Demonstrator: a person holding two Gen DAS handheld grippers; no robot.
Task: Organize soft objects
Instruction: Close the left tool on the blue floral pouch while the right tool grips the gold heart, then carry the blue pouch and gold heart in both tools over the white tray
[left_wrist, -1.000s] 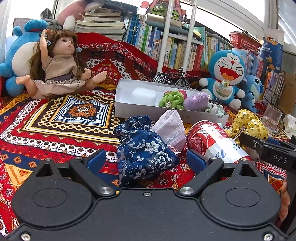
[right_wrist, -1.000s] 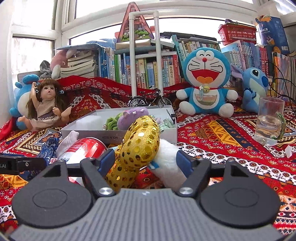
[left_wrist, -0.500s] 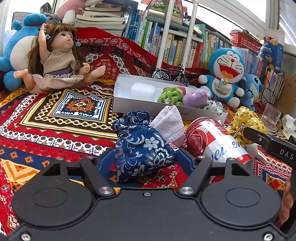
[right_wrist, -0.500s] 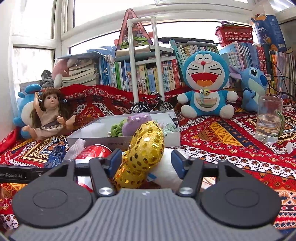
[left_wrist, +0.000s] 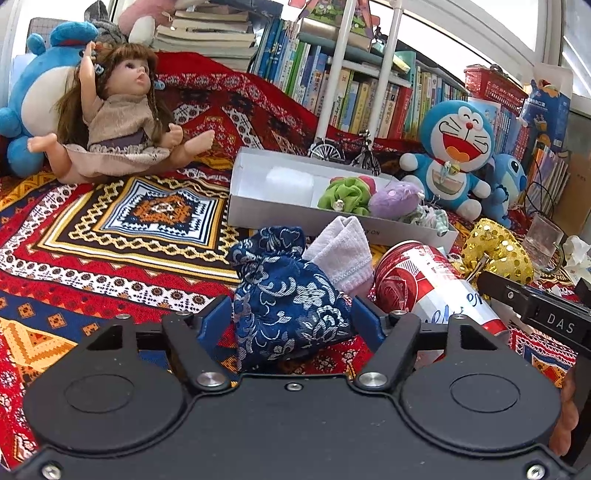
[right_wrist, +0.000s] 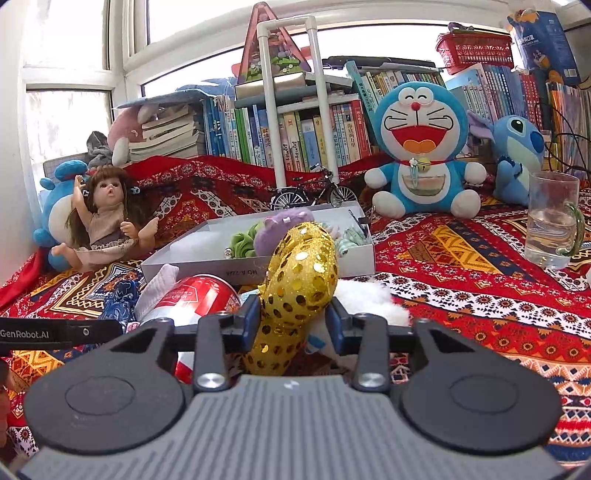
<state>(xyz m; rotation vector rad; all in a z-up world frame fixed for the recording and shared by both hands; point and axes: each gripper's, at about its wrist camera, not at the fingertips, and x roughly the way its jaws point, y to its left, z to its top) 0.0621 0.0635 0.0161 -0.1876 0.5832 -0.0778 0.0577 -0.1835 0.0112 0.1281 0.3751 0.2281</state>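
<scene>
Gripping two soft things at once, both grippers sat low over the red patterned cloth (left_wrist: 110, 254). The left gripper (left_wrist: 291, 317) had its blue pads pressed against the flanks of a navy brocade drawstring pouch with silver flowers (left_wrist: 288, 295), clamped on it. The right gripper (right_wrist: 293, 319) had just been closing its jaws and now pinched a gold sequinned stuffed toy (right_wrist: 303, 273) at its waist.

Done well, each lift would likely go straight up before swinging toward the shallow white cardboard box (left_wrist: 236, 210), which sat at the middle of the cloth just behind the pile; rising first should keep the pouch clear of the red drink can (left_wrist: 424, 284) lying on its side between the two grips, and of the folded white towel (left_wrist: 343, 251) touching the pouch's far side. A firm squeeze looked wise, since both things would give under the pads.

The pouch looked plump, its gathered neck tilted toward the box. The gold toy curved upward, shiny discs over a yellow skin, resting against a white fluffy piece (right_wrist: 369, 295). Already in the box lay a green scrunchie (left_wrist: 343, 195) and a lilac plush (left_wrist: 395, 195).
</scene>
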